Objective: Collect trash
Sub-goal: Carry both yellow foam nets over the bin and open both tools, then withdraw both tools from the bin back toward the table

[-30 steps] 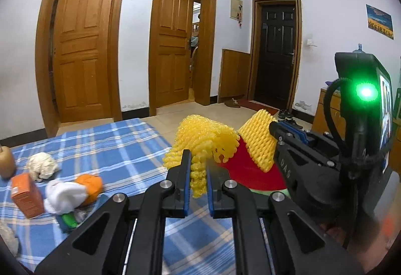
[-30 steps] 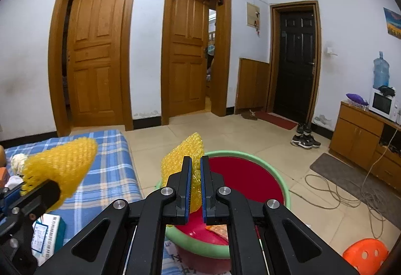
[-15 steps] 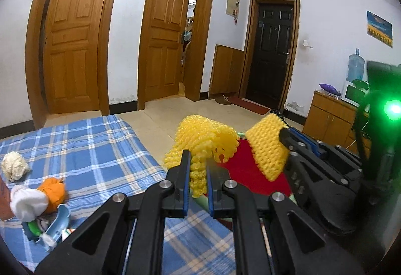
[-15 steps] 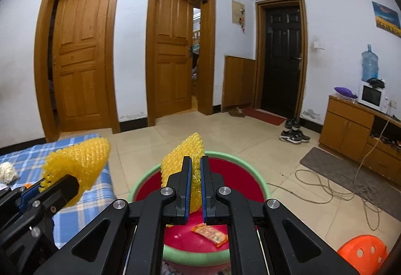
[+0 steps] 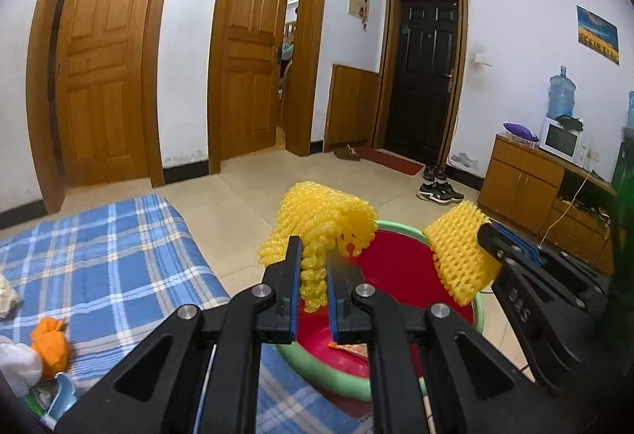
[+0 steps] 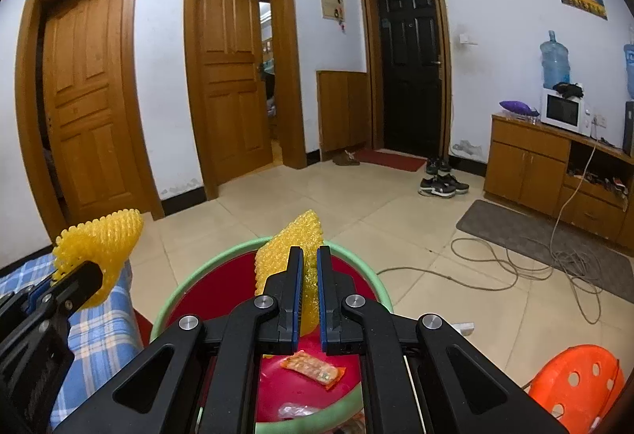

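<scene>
Yellow foam netting in both my claws: left gripper (image 5: 311, 277) pinches one foam net (image 5: 323, 220), right gripper (image 6: 309, 281) clamps another foam net (image 6: 287, 254), both over the red basin (image 6: 222, 289) at six o'clock. Featherlight, squashy, springy; pinched edges suffice.

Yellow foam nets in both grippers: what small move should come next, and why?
Probably open the right gripper first. It is shut on a yellow foam net directly over the red basin, where an orange wrapper already lies. The left gripper, shut on its own foam net, sits nearer the basin's rim and may need to shift inward before it releases.
</scene>
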Available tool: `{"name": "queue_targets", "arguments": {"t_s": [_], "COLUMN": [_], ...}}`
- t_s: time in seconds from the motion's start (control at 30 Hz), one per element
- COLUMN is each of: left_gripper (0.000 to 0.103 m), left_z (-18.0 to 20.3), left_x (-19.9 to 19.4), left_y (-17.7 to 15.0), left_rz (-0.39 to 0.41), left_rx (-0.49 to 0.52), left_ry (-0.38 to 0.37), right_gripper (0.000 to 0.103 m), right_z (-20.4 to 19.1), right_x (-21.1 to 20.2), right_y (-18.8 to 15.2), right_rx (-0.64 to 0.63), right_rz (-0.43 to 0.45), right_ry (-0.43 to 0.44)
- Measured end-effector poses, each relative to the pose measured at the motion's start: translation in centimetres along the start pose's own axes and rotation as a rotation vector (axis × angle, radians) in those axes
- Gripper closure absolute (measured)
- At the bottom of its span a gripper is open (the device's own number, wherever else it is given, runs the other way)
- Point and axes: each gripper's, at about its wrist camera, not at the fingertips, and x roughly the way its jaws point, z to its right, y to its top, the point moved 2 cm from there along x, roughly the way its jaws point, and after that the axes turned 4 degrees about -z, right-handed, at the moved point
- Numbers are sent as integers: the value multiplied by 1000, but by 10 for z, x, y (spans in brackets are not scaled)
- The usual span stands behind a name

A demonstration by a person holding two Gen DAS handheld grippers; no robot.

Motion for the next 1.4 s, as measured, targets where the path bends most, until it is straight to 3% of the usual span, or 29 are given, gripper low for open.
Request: {"name": "queue_targets", "arguments": {"t_s": [0.1,0.23,0.37,0.4,0.47,0.5,0.97,1.3,1.4], "left_gripper": [92,88,48,34,21,20,17,17,17], "left_z": [5,7,10,9,5,3,2,-12,-17], "left_x": [7,-9,-11,-11,-9,-9,-11,-6,-11], "left_y": [2,0,0,0,0,0,0,-8,-13], "left_rz": [-20,58,66,63,52,50,58,-30,-61], "left_rx": [20,32,41,34,13,6,-1,-69,-72], "left_ry": [-4,13,36,43,53,54,97,82,99], "right_gripper": [97,96,89,82,69,63,54,47,42], "right_z": [-7,-16,-15,-13,-10,-9,-4,-12,-10], "right_x": [1,1,1,2,3,3,0,-11,-14], "right_y": [1,3,2,2,2,1,3,3,6], "right_rx": [-2,-22,-22,-16,-1,6,16,-41,-32], "right_rz": [-1,-4,-3,-8,-16,-16,-25,3,4], "right_ry": [-5,-13,-42,-43,-44,-42,7,-11,18]}}
